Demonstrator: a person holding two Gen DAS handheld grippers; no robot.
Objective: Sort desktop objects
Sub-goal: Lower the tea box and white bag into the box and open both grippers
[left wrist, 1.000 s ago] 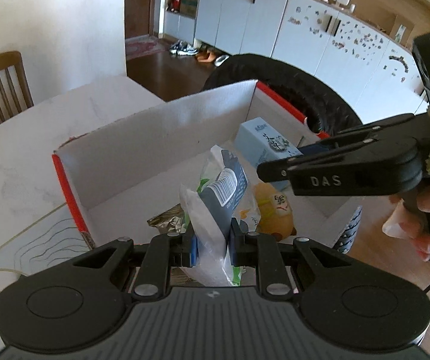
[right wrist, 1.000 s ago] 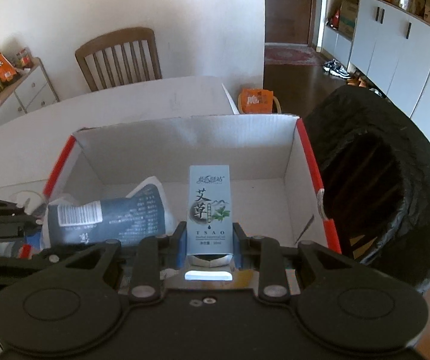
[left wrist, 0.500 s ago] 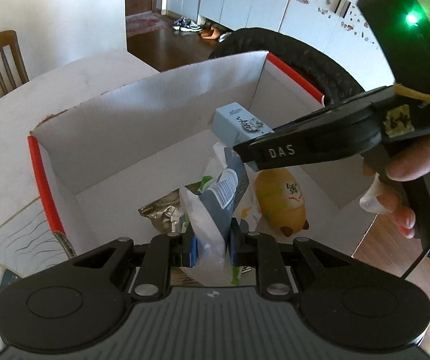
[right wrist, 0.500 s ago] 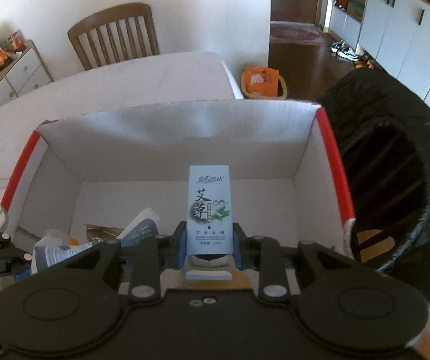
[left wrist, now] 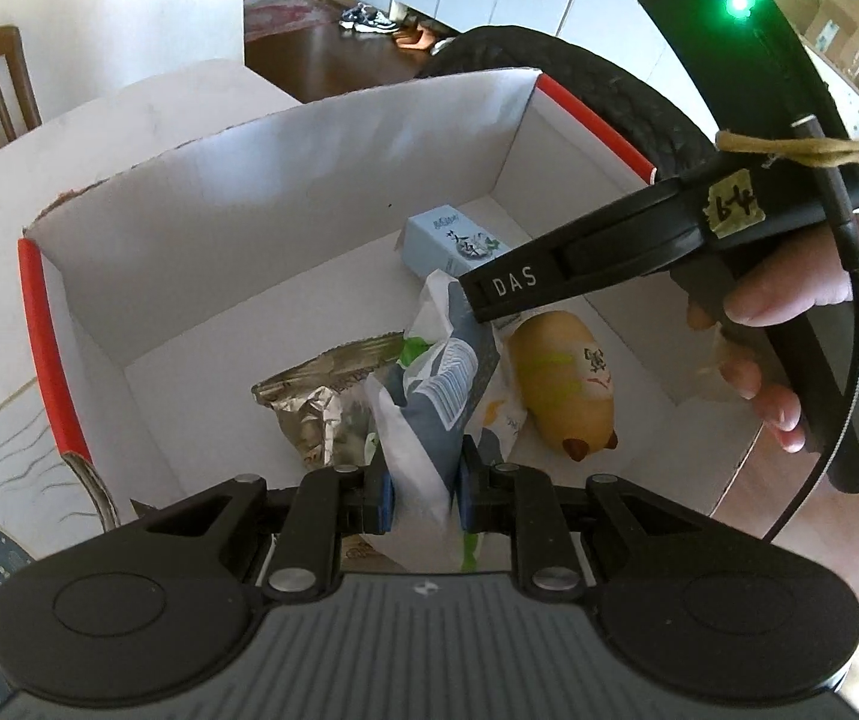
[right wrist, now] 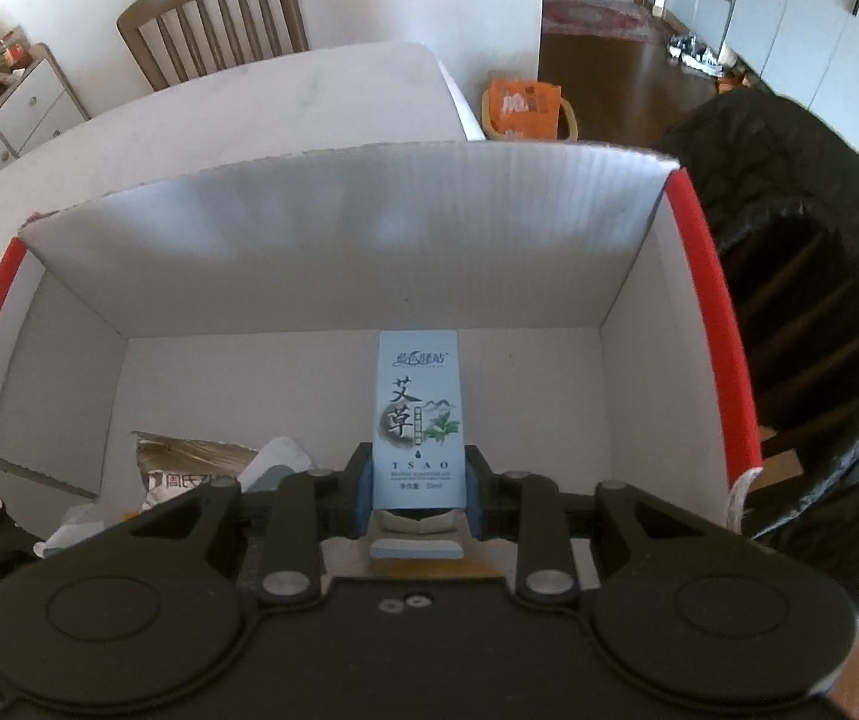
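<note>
My left gripper (left wrist: 423, 489) is shut on a white and grey snack pouch (left wrist: 429, 396) and holds it inside the white cardboard box (left wrist: 285, 180) with red edges. My right gripper (right wrist: 416, 489) is shut on a light blue carton (right wrist: 419, 414) and holds it low inside the same box (right wrist: 339, 222). The carton also shows in the left wrist view (left wrist: 450, 243), under the right gripper's black body (left wrist: 639, 246). A gold foil packet (left wrist: 321, 402) and a yellow plush toy (left wrist: 561, 378) lie on the box floor.
The box stands on a white table (right wrist: 285, 90). A black-lined bin (right wrist: 807, 324) stands right of the box. A wooden chair (right wrist: 213, 18) is behind the table. White cabinets (right wrist: 801, 12) line the far wall.
Both grippers have moved down and forward into the box with their loads. The blue carton now sits nearer the box floor. The foil packet has come into fuller view.
</note>
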